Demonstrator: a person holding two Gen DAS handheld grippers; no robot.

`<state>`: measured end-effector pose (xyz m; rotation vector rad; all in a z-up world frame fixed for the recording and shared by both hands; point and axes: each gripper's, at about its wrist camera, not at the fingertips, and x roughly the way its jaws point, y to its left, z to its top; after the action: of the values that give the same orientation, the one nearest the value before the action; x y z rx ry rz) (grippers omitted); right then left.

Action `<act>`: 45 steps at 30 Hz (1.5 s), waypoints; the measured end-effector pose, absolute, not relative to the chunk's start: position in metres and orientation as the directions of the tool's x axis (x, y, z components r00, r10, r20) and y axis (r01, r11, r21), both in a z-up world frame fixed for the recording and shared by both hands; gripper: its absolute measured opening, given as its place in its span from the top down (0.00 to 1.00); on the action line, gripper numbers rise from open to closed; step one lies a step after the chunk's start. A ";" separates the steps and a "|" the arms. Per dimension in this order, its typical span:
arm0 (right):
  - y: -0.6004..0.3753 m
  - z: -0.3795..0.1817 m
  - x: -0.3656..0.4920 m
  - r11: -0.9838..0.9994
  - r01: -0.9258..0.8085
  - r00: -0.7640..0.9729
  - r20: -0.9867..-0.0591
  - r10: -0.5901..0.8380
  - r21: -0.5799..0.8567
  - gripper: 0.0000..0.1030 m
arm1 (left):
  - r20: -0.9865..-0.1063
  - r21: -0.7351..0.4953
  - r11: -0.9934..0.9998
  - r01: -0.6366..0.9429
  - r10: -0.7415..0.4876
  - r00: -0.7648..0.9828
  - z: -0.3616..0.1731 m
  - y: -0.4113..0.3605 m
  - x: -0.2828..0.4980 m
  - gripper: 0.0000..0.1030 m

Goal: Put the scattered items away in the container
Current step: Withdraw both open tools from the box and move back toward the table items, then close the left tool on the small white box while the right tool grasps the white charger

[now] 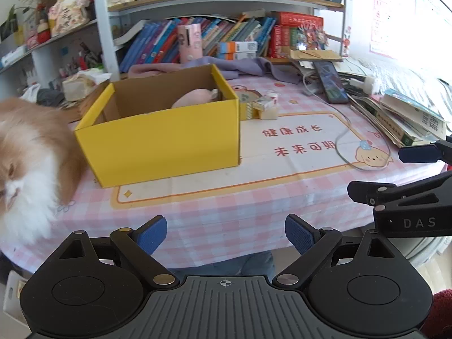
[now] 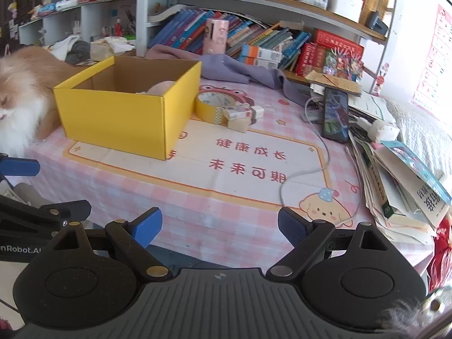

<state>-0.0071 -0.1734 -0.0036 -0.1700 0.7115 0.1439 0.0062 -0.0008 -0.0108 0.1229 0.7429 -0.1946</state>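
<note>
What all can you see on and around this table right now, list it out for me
box: one, yellow, table's left, open
soft item: one, pale pink, inside the box
tape roll: one, yellowish, right of the box
small packets: a few, white and cream, beside the tape
phone: one, dark, table's right
cable: one, white, trailing from near the phone
cloth: one, purple, behind the box
book pile: one, mixed, right edge
cat: one, orange and white, left of the box
left tool: one, black with blue pads, open
right tool: one, black with blue pads, open
</note>
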 end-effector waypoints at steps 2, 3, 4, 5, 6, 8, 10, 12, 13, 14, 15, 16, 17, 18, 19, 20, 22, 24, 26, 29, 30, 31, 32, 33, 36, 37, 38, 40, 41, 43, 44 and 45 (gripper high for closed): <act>-0.176 -0.004 -0.005 0.978 -0.179 0.748 -0.660 0.067 -0.105 0.13 | -0.682 0.044 0.973 0.229 -0.138 0.719 -0.011 -0.003 0.008 0.10; -0.177 -0.004 -0.004 0.979 -0.176 0.748 -0.660 0.064 -0.105 0.13 | -0.681 0.044 0.972 0.232 -0.141 0.718 -0.011 -0.004 0.009 0.10; -0.178 -0.004 -0.003 0.979 -0.173 0.748 -0.660 0.062 -0.105 0.13 | -0.681 0.043 0.971 0.236 -0.145 0.718 -0.011 -0.005 0.011 0.10; -0.179 -0.004 -0.002 0.980 -0.171 0.749 -0.660 0.060 -0.105 0.14 | -0.680 0.041 0.970 0.240 -0.149 0.718 -0.011 -0.006 0.012 0.10; -0.180 -0.004 -0.001 0.980 -0.170 0.749 -0.660 0.059 -0.105 0.14 | -0.680 0.039 0.969 0.243 -0.152 0.717 -0.011 -0.007 0.014 0.10; -0.182 -0.005 0.001 0.980 -0.166 0.748 -0.661 0.056 -0.105 0.14 | -0.681 0.039 0.966 0.257 -0.163 0.714 -0.011 -0.010 0.017 0.10; -0.184 -0.006 0.003 0.982 -0.159 0.747 -0.662 0.051 -0.103 0.14 | -0.684 0.037 0.960 0.279 -0.179 0.707 -0.012 -0.015 0.019 0.10; -0.188 -0.007 0.006 0.984 -0.151 0.746 -0.665 0.048 -0.097 0.14 | -0.684 0.043 0.953 0.302 -0.192 0.703 -0.013 -0.020 0.020 0.10; -0.189 -0.008 0.007 0.984 -0.148 0.744 -0.666 0.048 -0.095 0.14 | -0.684 0.047 0.949 0.312 -0.198 0.702 -0.013 -0.023 0.022 0.10; -0.191 -0.008 0.009 0.985 -0.146 0.742 -0.668 0.047 -0.093 0.14 | -0.684 0.051 0.946 0.321 -0.201 0.702 -0.013 -0.026 0.023 0.10; -0.192 -0.009 0.011 0.985 -0.144 0.741 -0.670 0.046 -0.091 0.14 | -0.684 0.055 0.943 0.329 -0.204 0.701 -0.014 -0.029 0.024 0.10; -0.193 -0.010 0.013 0.985 -0.144 0.740 -0.671 0.046 -0.091 0.14 | -0.684 0.059 0.940 0.335 -0.206 0.700 -0.014 -0.031 0.026 0.10; -0.194 -0.010 0.015 0.986 -0.144 0.739 -0.672 0.047 -0.089 0.14 | -0.685 0.062 0.939 0.339 -0.207 0.699 -0.015 -0.033 0.028 0.10; -0.195 -0.011 0.018 0.986 -0.144 0.739 -0.672 0.048 -0.088 0.14 | -0.686 0.065 0.937 0.343 -0.208 0.697 -0.015 -0.035 0.030 0.10; -0.197 -0.011 0.020 0.986 -0.143 0.739 -0.672 0.049 -0.086 0.15 | -0.687 0.066 0.935 0.348 -0.210 0.695 -0.016 -0.037 0.033 0.10; -0.198 -0.012 0.023 0.986 -0.143 0.739 -0.672 0.050 -0.084 0.16 | -0.689 0.067 0.934 0.352 -0.212 0.693 -0.016 -0.039 0.036 0.10; -0.202 -0.012 0.028 0.987 -0.140 0.740 -0.671 0.051 -0.079 0.16 | -0.692 0.070 0.930 0.362 -0.216 0.689 -0.017 -0.043 0.041 0.10; -0.206 -0.012 0.034 0.988 -0.138 0.744 -0.666 0.054 -0.073 0.17 | -0.691 0.073 0.925 0.372 -0.222 0.688 -0.018 -0.048 0.046 0.10; -0.212 -0.011 0.041 0.989 -0.135 0.749 -0.660 0.058 -0.067 0.19 | -0.686 0.078 0.919 0.387 -0.232 0.690 -0.018 -0.055 0.052 0.10; -0.221 -0.010 0.051 0.990 -0.131 0.758 -0.649 0.062 -0.059 0.22 | -0.678 0.091 0.907 0.412 -0.247 0.692 -0.017 -0.067 0.060 0.10; -0.224 -0.010 0.054 0.990 -0.129 0.760 -0.647 0.062 -0.057 0.22 | -0.677 0.096 0.903 0.419 -0.249 0.693 -0.018 -0.071 0.064 0.10; -0.228 -0.010 0.059 0.990 -0.129 0.760 -0.647 0.062 -0.056 0.22 | -0.673 0.099 0.900 0.425 -0.253 0.694 -0.018 -0.075 0.067 0.10; -0.231 -0.010 0.064 0.990 -0.129 0.759 -0.648 0.064 -0.053 0.23 | -0.670 0.099 0.898 0.429 -0.259 0.696 -0.018 -0.080 0.071 0.10; -0.235 -0.009 0.069 0.990 -0.130 0.758 -0.649 0.066 -0.051 0.23 | -0.667 0.100 0.896 0.433 -0.263 0.697 -0.018 -0.084 0.075 0.10; -0.245 -0.007 0.085 0.989 -0.141 0.760 -0.645 0.077 -0.049 0.23 | -0.655 0.106 0.893 0.438 -0.268 0.707 -0.016 -0.096 0.091 0.10; -0.248 -0.006 0.091 0.988 -0.147 0.762 -0.643 0.082 -0.048 0.23 | -0.653 0.108 0.893 0.438 -0.268 0.708 -0.016 -0.100 0.096 0.10; -0.251 -0.005 0.097 0.987 -0.154 0.763 -0.641 0.087 -0.048 0.23 | -0.653 0.109 0.892 0.438 -0.268 0.709 -0.016 -0.104 0.101 0.10; -0.257 -0.004 0.110 0.985 -0.168 0.763 -0.639 0.099 -0.048 0.23 | -0.654 0.113 0.893 0.436 -0.263 0.709 -0.017 -0.113 0.112 0.10; -0.260 -0.004 0.116 0.983 -0.176 0.761 -0.640 0.105 -0.047 0.23 | -0.655 0.115 0.894 0.432 -0.259 0.710 -0.017 -0.117 0.117 0.10; -0.266 -0.004 0.130 0.980 -0.193 0.755 -0.644 0.119 -0.045 0.24 | -0.659 0.116 0.899 0.422 -0.249 0.710 -0.017 -0.125 0.127 0.10; -0.269 -0.003 0.136 0.978 -0.203 0.753 -0.646 0.128 -0.042 0.25 | -0.659 0.117 0.902 0.415 -0.242 0.712 -0.017 -0.129 0.132 0.10; -0.272 -0.003 0.143 0.976 -0.214 0.749 -0.648 0.138 -0.040 0.25 | -0.658 0.118 0.906 0.406 -0.235 0.716 -0.016 -0.132 0.137 0.10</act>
<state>0.1431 -0.2718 -0.0034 -0.1138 0.6979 0.1924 0.1371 -0.1318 -0.0164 0.2627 0.6875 -0.3591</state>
